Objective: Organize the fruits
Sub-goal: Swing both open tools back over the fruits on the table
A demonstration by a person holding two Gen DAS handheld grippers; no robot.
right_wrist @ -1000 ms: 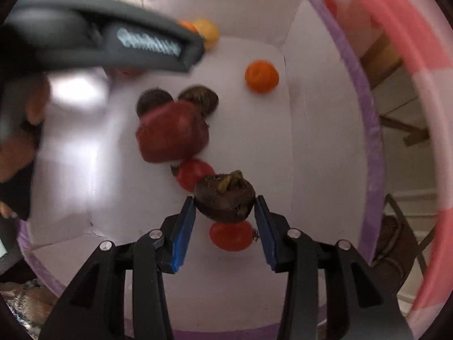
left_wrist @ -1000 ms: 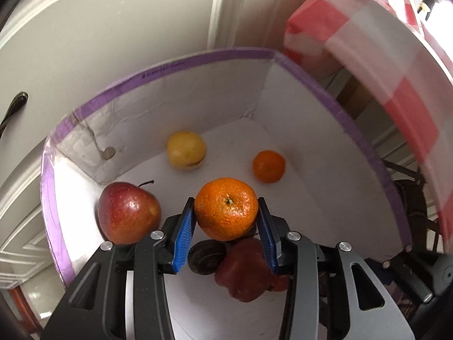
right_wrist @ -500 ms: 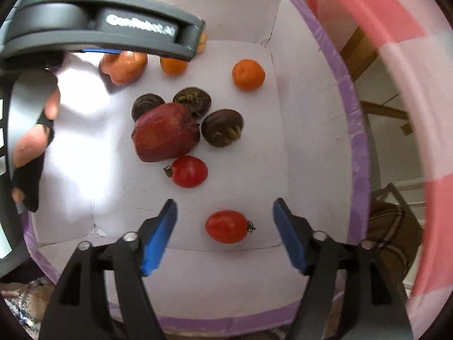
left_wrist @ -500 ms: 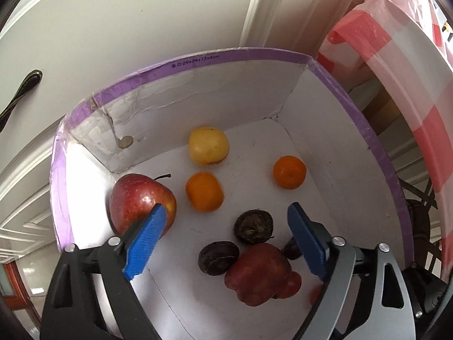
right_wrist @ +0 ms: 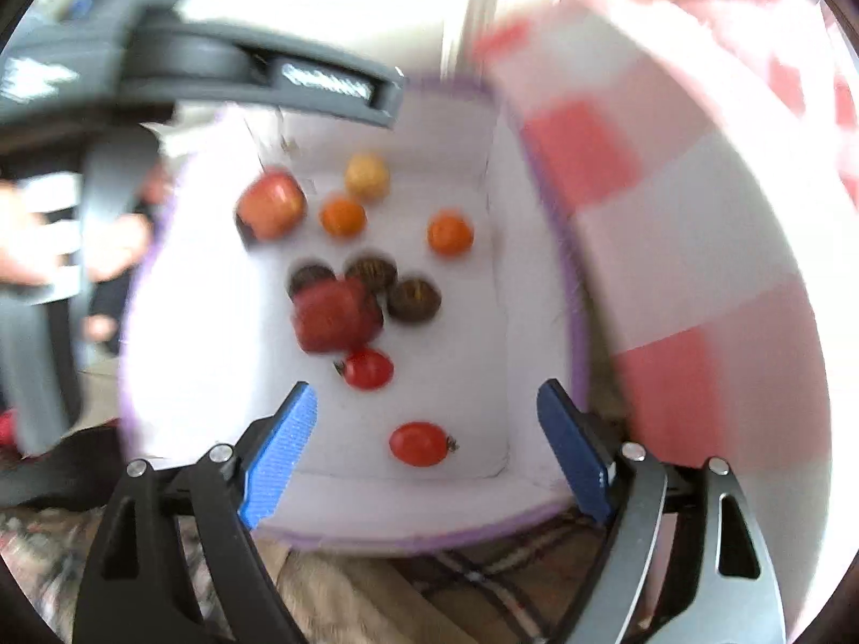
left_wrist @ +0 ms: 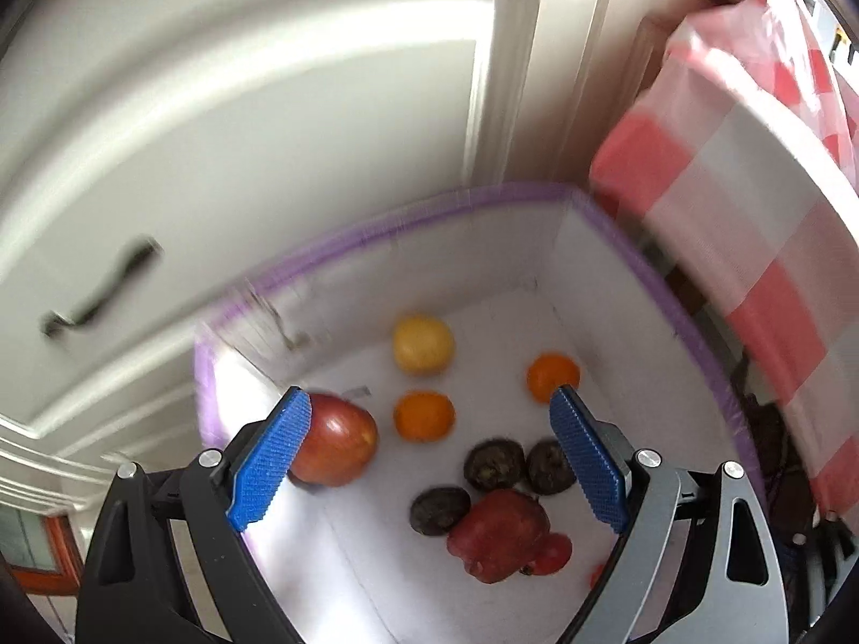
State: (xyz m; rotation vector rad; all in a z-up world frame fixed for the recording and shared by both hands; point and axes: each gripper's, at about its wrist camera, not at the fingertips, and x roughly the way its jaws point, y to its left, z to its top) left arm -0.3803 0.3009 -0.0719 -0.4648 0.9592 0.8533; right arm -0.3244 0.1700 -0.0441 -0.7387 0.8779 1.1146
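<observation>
Both claws were spread wide and held nothing, hanging above a white box (left_wrist: pixel 606 268) with a purple rim. In the left wrist view the left claw (left_wrist: pixel 429 467) framed the lower centre of the frame. Inside the box, a red apple (left_wrist: pixel 341 445) lay at the lower left just behind the left blue pad, a yellow fruit (left_wrist: pixel 423 344) sat near the far wall, and two oranges lay apart from each other, one (left_wrist: pixel 424 416) in the middle and one (left_wrist: pixel 552 375) toward the right. Three dark round fruits (left_wrist: pixel 494 464) clustered beside a large dark-red fruit (left_wrist: pixel 499 536) at the lower centre. In the blurred right wrist view the right claw (right_wrist: pixel 427 451) stood over the near end of the box, with one cherry tomato (right_wrist: pixel 419 444) between its pads and another (right_wrist: pixel 368 369) just above it in the frame. A red-and-white checked cloth (right_wrist: pixel 671 225) filled the right side, and a hand (right_wrist: pixel 32 236) on the left claw's body showed at the left edge.
</observation>
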